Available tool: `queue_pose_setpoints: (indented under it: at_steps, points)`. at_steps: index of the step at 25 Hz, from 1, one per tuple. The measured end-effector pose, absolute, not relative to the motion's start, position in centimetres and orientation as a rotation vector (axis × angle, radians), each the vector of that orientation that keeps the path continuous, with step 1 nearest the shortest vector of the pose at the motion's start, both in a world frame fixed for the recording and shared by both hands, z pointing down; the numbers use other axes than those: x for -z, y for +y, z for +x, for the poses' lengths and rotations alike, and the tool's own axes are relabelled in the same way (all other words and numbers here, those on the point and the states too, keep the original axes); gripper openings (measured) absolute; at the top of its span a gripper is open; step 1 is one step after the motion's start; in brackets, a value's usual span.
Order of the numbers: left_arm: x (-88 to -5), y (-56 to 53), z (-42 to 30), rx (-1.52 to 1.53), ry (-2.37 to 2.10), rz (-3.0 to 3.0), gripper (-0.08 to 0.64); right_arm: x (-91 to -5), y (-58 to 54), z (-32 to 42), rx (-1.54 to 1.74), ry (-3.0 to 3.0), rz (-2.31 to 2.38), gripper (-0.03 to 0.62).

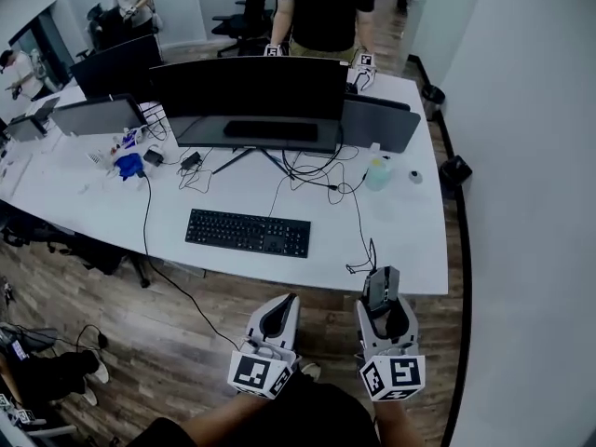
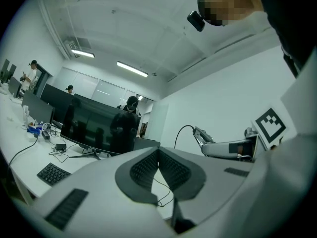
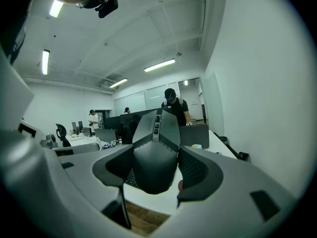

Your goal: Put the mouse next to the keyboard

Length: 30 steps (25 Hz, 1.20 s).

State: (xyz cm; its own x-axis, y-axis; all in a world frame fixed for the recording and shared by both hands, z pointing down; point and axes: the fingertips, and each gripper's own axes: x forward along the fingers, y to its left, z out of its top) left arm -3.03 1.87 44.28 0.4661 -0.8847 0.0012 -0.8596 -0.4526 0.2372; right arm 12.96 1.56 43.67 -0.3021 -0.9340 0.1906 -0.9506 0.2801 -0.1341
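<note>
Two pale grey, wedge-shaped tools: the left tool [image 1: 277, 317] at 7 o'clock, the right tool [image 1: 383, 298] at 5 o'clock. Each ends in a white cube [image 1: 259, 373] printed with black square markers. Dark ribbed pads [image 2: 172, 169] line the jaws. The person wears a dark top [image 1: 317, 419].

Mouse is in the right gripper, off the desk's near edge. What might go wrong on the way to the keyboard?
1. The right gripper holds the mouse over the wood floor, not the desk; a slip would drop it.
2. Its cable loops at the desk edge and runs back past a bottle; a fast swing toward the keyboard may snag or tug it.
</note>
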Motion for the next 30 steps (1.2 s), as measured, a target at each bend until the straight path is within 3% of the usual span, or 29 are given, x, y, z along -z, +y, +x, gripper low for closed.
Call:
queue_pose_setpoints:
  at_steps: [15,30]
  points:
    - [-44.5,-12.1,-6.7,0.206,-1.389,2.555,0.012,-49.0,-10.3,10.9,-0.532,-2.228,1.877,0.296]
    - [-48.6,-16.6,-8.3,0.113,-1.376,2.535,0.012,-61.2,-15.8,6.7,-0.727,-2.123,1.708,0.296]
